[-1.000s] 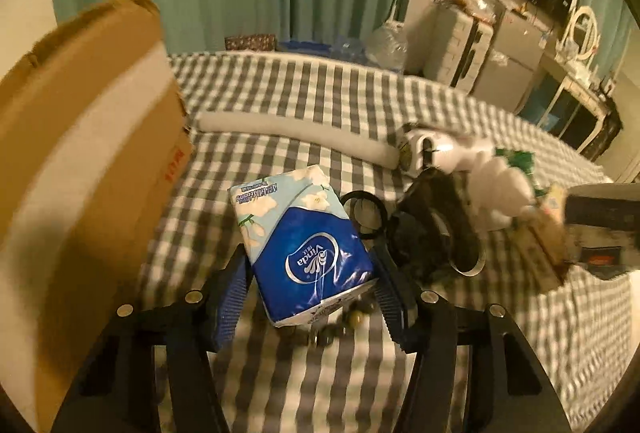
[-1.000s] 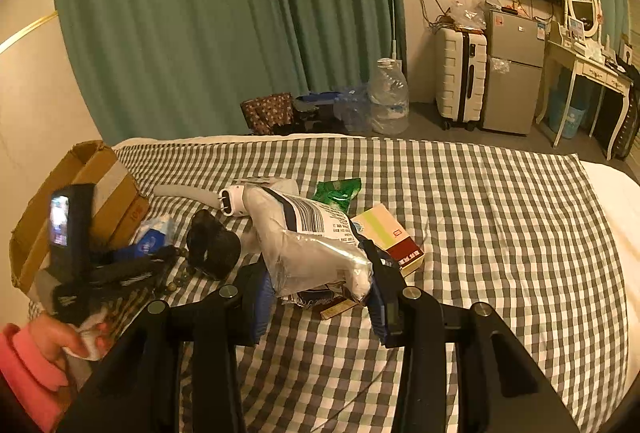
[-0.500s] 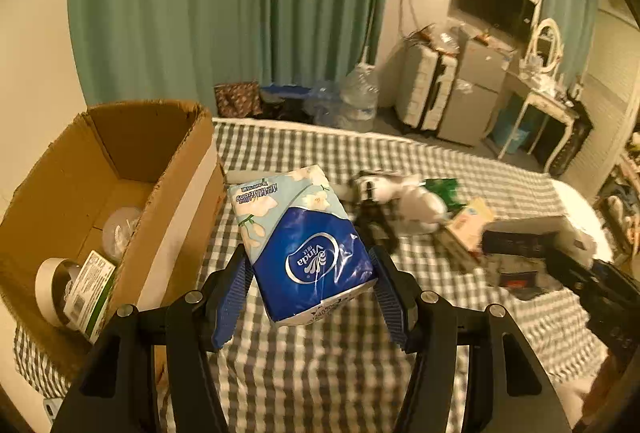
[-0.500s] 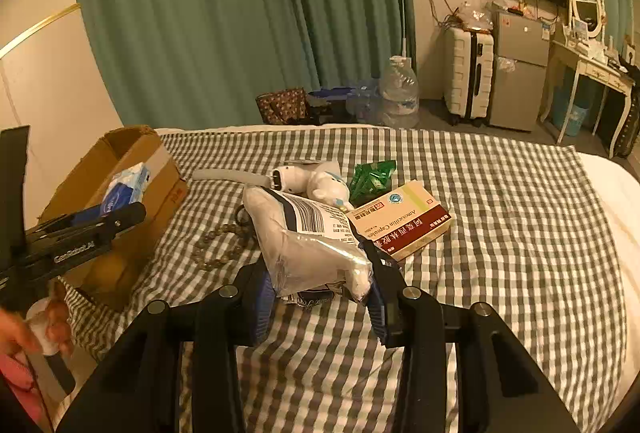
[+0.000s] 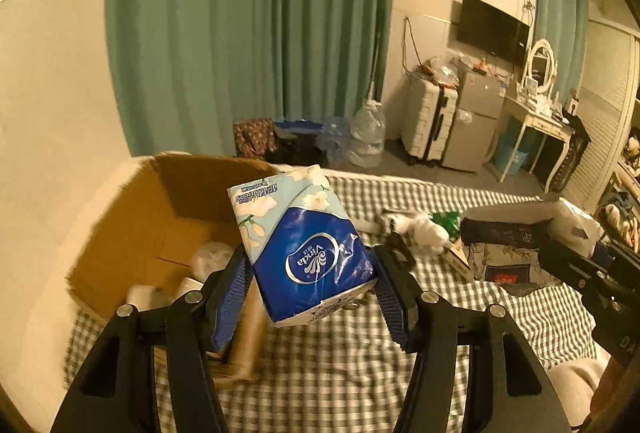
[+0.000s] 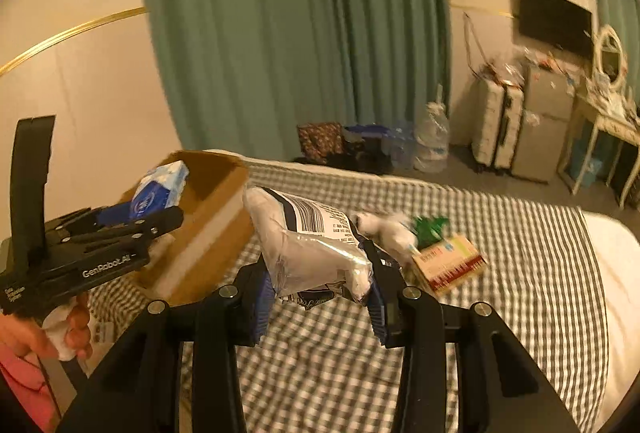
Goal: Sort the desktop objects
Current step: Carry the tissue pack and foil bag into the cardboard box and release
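My left gripper [image 5: 306, 287] is shut on a blue and white tissue pack [image 5: 300, 241] and holds it in the air beside the open cardboard box [image 5: 132, 225]. The same pack [image 6: 160, 189] and left gripper [image 6: 120, 225] show in the right wrist view, over the box [image 6: 212, 233]. My right gripper [image 6: 320, 297] is shut on a silvery plastic bag with a barcode [image 6: 312, 253], held above the checked bed cover [image 6: 500, 313].
The box holds tape rolls and a white wad [image 5: 208, 257]. On the cover lie a white toy [image 6: 384, 229], a green packet [image 6: 430, 227] and a red and cream carton [image 6: 448, 265]. Curtains, suitcases and a water jug stand behind.
Both grippers have risen and swung left toward the box, each keeping its load. The tissue pack now sits level with the box's opening; the bag has moved closer to the box.
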`<state>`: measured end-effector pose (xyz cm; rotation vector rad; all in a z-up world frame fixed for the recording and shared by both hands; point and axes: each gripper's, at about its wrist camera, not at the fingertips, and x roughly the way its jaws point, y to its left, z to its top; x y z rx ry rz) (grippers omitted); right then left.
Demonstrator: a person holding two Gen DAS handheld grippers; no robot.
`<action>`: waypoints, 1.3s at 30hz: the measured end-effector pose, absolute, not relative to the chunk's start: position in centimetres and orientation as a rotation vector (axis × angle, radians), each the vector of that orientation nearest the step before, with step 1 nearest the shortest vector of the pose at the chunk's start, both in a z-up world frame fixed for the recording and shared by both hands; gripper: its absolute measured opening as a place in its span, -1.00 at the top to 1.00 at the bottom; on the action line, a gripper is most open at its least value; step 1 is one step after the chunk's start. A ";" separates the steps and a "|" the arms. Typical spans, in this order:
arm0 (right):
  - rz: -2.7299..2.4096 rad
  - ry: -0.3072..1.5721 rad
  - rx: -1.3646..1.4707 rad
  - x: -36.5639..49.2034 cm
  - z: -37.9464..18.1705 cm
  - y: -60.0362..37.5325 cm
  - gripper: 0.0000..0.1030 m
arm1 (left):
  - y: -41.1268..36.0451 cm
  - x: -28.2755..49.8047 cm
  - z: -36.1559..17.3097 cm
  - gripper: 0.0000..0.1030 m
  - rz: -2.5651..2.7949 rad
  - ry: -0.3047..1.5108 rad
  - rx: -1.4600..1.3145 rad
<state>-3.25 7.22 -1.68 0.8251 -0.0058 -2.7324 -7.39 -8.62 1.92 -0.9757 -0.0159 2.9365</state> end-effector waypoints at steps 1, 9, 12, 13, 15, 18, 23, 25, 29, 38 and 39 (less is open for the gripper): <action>-2.720 0.008 0.810 -3.3 -1.2 6.2 0.24 | -9.4 -7.4 2.4 -0.18 2.952 -0.010 -0.970; -2.591 0.052 0.738 -5.2 1.2 -1.7 0.24 | -15.2 -7.5 5.1 -0.18 3.044 0.044 -0.945; -2.543 0.056 0.740 -6.3 1.2 -4.2 0.24 | -17.2 -7.8 4.6 -0.18 3.067 0.055 -0.965; -2.525 0.055 0.746 -6.8 1.0 -5.1 0.24 | -17.8 -7.9 4.2 -0.18 3.071 0.051 -0.976; -2.488 0.054 0.764 -7.9 0.5 -7.0 0.24 | -19.3 -8.2 3.0 -0.18 3.075 0.030 -1.018; -2.437 0.058 0.808 -10.0 -0.9 -9.7 0.24 | -20.5 -8.7 0.9 -0.18 3.068 0.016 -1.085; -2.385 0.006 0.897 -13.6 -3.8 -12.2 0.24 | -21.6 -10.0 -2.8 -0.18 3.023 0.001 -1.204; -2.357 -0.020 0.916 -14.8 -4.8 -12.7 0.23 | -21.7 -10.3 -3.7 -0.19 3.015 -0.012 -1.214; -2.363 -0.025 0.882 -16.1 -5.5 -14.0 0.03 | -21.6 -10.7 -4.4 -0.27 3.009 -0.013 -1.191; -2.430 -0.126 0.878 -16.9 -5.1 -11.4 -0.51 | -21.0 -9.5 -4.6 -0.83 2.991 0.001 -1.162; -2.450 -0.126 0.874 -16.5 -4.9 -10.7 -0.51 | -20.9 -9.3 -4.5 -0.84 2.990 0.001 -1.162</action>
